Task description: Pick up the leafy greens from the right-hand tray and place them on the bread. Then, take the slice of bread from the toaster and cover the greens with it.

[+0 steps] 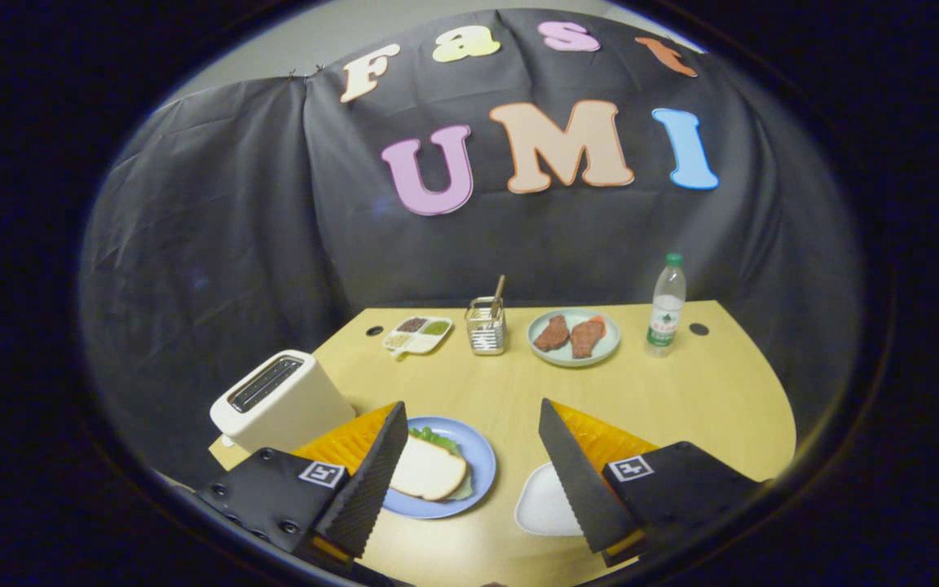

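Right now your wooden table point(681, 391) sits against the booth's dark cloth wall. Your gripper point(469, 473) hangs wide open, holding nothing, above the near edge. Between the fingers lies the blue plate point(482, 465) with bread point(429, 469) covering the leafy greens point(437, 439); toaster point(278, 401) left, white tray point(547, 505) right, bare wood beyond.

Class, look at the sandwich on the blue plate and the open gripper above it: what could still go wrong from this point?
1. The gripper hangs open over the blue plate; dropping lower, a finger might nudge the top bread slice off the greens.
2. The toaster stands close beside one finger and near the table's edge, so a sideways swing could knock it.
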